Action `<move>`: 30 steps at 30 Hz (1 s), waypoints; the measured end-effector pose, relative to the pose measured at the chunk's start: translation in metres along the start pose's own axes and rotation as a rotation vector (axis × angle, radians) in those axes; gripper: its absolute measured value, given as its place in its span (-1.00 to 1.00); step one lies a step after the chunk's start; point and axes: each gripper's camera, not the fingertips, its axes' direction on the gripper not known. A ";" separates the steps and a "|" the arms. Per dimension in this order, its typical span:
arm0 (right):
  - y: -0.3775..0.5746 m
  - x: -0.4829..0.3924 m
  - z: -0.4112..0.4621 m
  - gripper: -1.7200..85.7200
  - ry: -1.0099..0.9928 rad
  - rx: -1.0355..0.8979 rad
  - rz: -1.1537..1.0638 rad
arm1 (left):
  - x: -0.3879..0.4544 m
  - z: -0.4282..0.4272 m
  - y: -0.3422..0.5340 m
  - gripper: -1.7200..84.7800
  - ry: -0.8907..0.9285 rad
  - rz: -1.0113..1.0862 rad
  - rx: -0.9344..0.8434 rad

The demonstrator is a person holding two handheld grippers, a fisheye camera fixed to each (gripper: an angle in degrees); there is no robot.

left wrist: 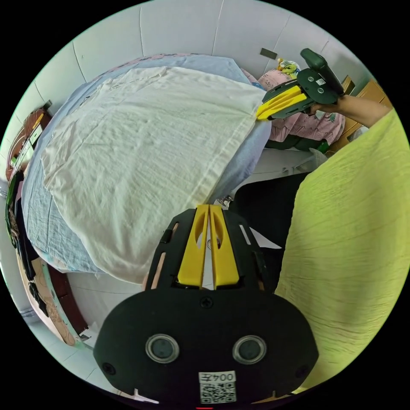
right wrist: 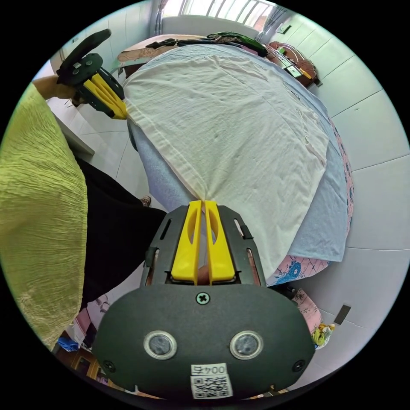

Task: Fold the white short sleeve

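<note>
White short sleeve (left wrist: pixel 141 149) spread flat on bed (left wrist: pixel 42 222). Left gripper (left wrist: pixel 209 207) clamped on one hem corner; right gripper (right wrist: pixel 201 201) clamped on opposite hem corner.

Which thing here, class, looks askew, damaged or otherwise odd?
Nothing stands out. The white shirt lies spread over the blue sheet, creased but whole, its hem hanging off the bed edge where the left tool and right tool each pinch a corner.
</note>
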 end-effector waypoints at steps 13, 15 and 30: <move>0.011 0.130 -0.054 -0.86 -0.442 0.197 0.585 | -0.145 -0.043 0.199 -0.70 0.157 -0.631 0.219; 0.016 0.148 -0.045 -0.87 -0.547 0.220 0.704 | -0.170 -0.037 0.226 -0.70 0.191 -0.719 0.256; -0.001 0.197 -0.066 -0.97 -0.509 0.069 0.766 | -0.279 -0.010 0.238 -0.71 0.393 -0.646 0.337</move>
